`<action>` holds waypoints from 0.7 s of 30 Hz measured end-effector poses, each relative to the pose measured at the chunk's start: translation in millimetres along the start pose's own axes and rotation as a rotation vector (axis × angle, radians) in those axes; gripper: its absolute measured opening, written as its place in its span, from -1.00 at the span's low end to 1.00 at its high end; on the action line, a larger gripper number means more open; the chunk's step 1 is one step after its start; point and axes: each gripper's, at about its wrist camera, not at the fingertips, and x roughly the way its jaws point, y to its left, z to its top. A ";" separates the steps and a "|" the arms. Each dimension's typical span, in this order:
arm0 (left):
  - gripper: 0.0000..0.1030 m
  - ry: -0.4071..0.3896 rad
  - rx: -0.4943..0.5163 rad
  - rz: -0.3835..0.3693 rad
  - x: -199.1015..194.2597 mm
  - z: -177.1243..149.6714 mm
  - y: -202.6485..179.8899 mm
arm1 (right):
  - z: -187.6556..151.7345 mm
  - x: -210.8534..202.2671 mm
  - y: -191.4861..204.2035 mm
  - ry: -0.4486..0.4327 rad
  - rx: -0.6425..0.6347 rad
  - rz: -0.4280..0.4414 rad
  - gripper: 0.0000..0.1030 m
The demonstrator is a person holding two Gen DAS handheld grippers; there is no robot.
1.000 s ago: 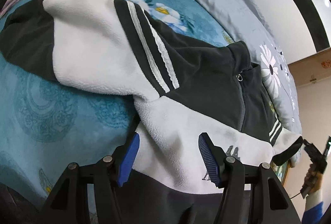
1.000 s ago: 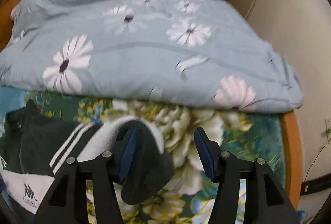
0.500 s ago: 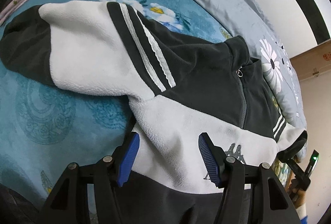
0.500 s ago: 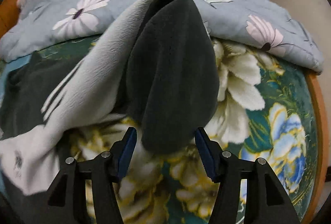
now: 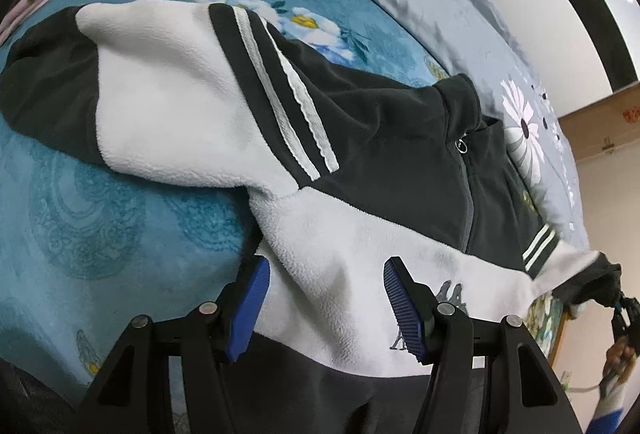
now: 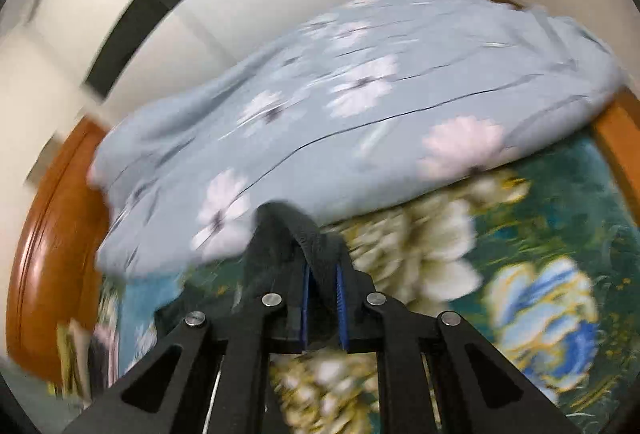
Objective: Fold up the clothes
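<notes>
Fleece jacket (image 5: 360, 161) flat on the bedspread (image 5: 100, 213): my right gripper (image 6: 322, 286) clenches its dark cuff (image 6: 296, 230), my left gripper (image 5: 324, 298) gapes empty, so the unpinned body may drag.

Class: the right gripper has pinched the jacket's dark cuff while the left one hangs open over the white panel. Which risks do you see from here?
1. The right gripper clamps only the edge of the cuff; a hard tug might slip it free.
2. The left gripper is open, so the jacket is unanchored and may drag across the blanket, skewing the fold.
</notes>
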 end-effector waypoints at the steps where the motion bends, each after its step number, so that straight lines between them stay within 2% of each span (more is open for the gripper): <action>1: 0.23 -0.001 0.002 0.001 -0.3 -0.2 -0.4 | 10.4 0.7 -11.8 -0.006 0.035 -0.028 -0.80; 3: 0.23 -0.003 0.002 0.004 -0.9 -1.0 0.1 | 29.9 3.0 -36.2 -0.014 0.103 -0.086 -0.81; 6: 0.23 -0.001 -0.020 0.011 0.0 -1.1 3.9 | 39.9 13.5 -72.7 -0.018 0.228 -0.196 -0.90; 9: 0.23 -0.006 -0.035 0.018 -0.4 -0.8 6.5 | 35.4 8.8 -94.2 -0.048 0.298 -0.210 -0.89; 11: 0.23 -0.008 -0.038 0.020 -0.9 -1.1 7.0 | 23.7 -2.5 -103.2 -0.079 0.350 -0.185 -0.85; 12: 0.23 -0.009 -0.037 0.021 -0.8 -1.2 6.4 | 15.4 -5.8 -107.6 -0.089 0.378 -0.158 -0.79; 13: 0.23 -0.009 -0.035 0.023 -0.8 -1.2 5.8 | 6.7 -5.1 -110.3 -0.083 0.393 -0.129 -0.56; 14: 0.23 -0.009 -0.031 0.023 -0.8 -1.4 4.7 | -4.6 -3.1 -113.6 -0.067 0.409 -0.092 -0.14; 16: 0.23 -0.006 -0.021 0.026 -0.2 -1.9 2.2 | -22.6 10.2 -118.6 -0.027 0.442 -0.044 0.18; 19: 0.23 0.003 0.001 0.037 2.1 -3.2 -2.3 | -51.3 39.1 -121.3 0.072 0.479 -0.014 0.18; 21: 0.23 0.004 0.019 0.050 2.2 -4.4 -5.8 | -55.7 52.1 -119.0 0.079 0.472 -0.052 0.18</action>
